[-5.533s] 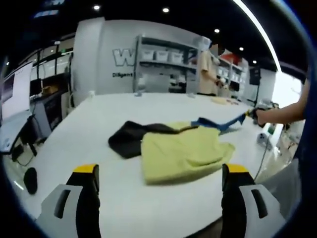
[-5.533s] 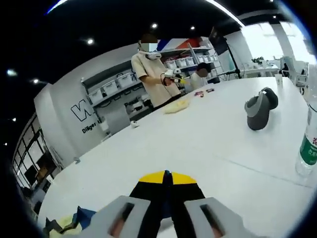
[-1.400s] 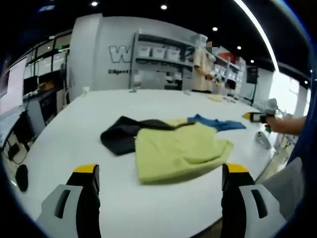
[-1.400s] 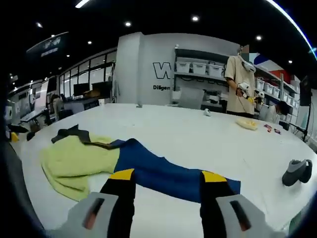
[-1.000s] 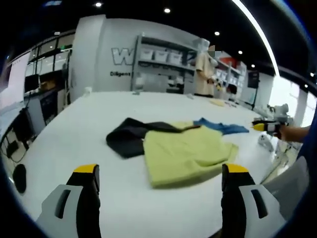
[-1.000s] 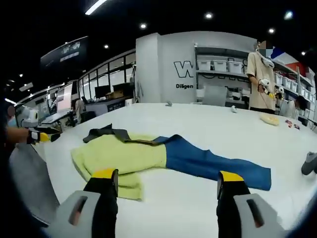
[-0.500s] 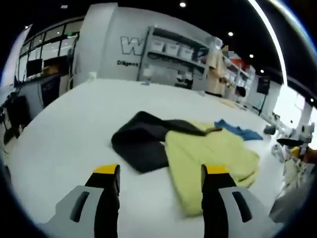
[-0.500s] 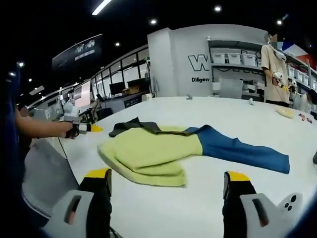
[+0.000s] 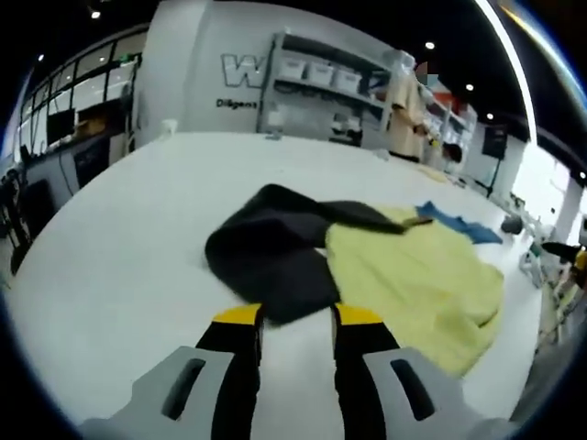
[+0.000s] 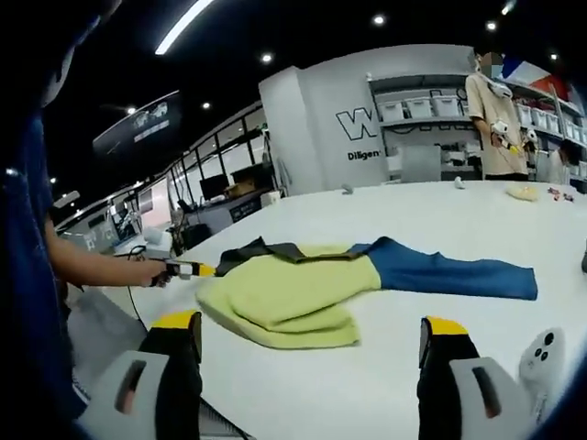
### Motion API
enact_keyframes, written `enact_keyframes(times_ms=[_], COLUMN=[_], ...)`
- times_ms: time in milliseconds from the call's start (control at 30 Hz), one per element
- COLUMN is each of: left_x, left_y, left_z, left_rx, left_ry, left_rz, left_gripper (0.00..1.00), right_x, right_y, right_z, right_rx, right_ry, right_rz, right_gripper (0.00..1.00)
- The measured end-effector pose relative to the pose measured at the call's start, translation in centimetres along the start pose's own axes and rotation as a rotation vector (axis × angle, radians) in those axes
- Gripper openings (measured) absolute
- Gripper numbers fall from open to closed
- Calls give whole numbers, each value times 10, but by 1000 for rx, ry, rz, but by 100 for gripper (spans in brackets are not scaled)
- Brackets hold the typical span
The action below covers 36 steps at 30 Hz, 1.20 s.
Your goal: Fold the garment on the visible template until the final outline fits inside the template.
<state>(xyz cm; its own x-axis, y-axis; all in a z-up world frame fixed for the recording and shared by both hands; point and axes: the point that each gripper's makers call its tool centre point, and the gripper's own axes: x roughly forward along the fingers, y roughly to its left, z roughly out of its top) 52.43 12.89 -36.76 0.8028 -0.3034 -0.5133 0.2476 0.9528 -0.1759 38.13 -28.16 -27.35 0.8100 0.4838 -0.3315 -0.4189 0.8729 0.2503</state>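
Note:
A garment lies crumpled on the white table, with a yellow-green body, a black part and a blue part. My left gripper is low at the near edge of the black part. Its jaws stand narrowly apart with the black cloth's corner right between the tips. In the right gripper view the yellow-green body, the blue part and the black part lie ahead. The left gripper touches the black edge there. My right gripper hangs wide open, short of the cloth.
A person stands at the far side by shelves of bins. A bare forearm holds the left gripper. A grey object sits past the blue part. The table's near edge runs close under the right gripper.
The left gripper has moved in low to the black part and its jaws have narrowed from wide apart. The right gripper let go of the blue part, backed off and stayed wide open.

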Motion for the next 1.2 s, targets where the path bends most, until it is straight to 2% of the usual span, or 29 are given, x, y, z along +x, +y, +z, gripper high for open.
enact_keyframes(times_ms=[167,233,267,367,400,433,500,600,633,700,867,1000,1200], left_x=[4,8,8,3,2,1,1,5,7,8,19,19,16], left_y=[4,9,10,23,23,19,18,17,14,11,7,4,14], left_z=[-1,-4,-4,-3,-5,-8,-11,-12,-10,-10,-6,-4,1], left_rx=[26,21,16,33,29,3,-5,15,9,-2,36,70,90], left_ry=[15,28,30,17,21,26,29,30,20,28,26,29,24], left_rz=[-2,6,7,77,74,35,28,41,26,15,4,-1,-4], left_gripper=[0,3,7,29,28,23,13,25,25,21,18,8,0], right_x=[-5,-6,-6,-7,-7,-7,-7,-7,-7,-8,-10,-12,-12], right_y=[-1,-1,-1,-1,-1,0,-1,-2,-2,-4,-8,-9,-9], right_z=[1,1,2,2,1,1,1,1,1,2,2,1,-4], right_rx=[6,7,6,2,2,4,8,14,15,17,24,32,41], right_ry=[4,6,7,14,15,17,21,23,22,18,17,15,21], right_rz=[-15,-21,-23,-30,-31,-31,-32,-34,-36,-40,-55,-66,-68], right_gripper=[99,99,99,99,99,99,99,99,99,99,98,98,97])
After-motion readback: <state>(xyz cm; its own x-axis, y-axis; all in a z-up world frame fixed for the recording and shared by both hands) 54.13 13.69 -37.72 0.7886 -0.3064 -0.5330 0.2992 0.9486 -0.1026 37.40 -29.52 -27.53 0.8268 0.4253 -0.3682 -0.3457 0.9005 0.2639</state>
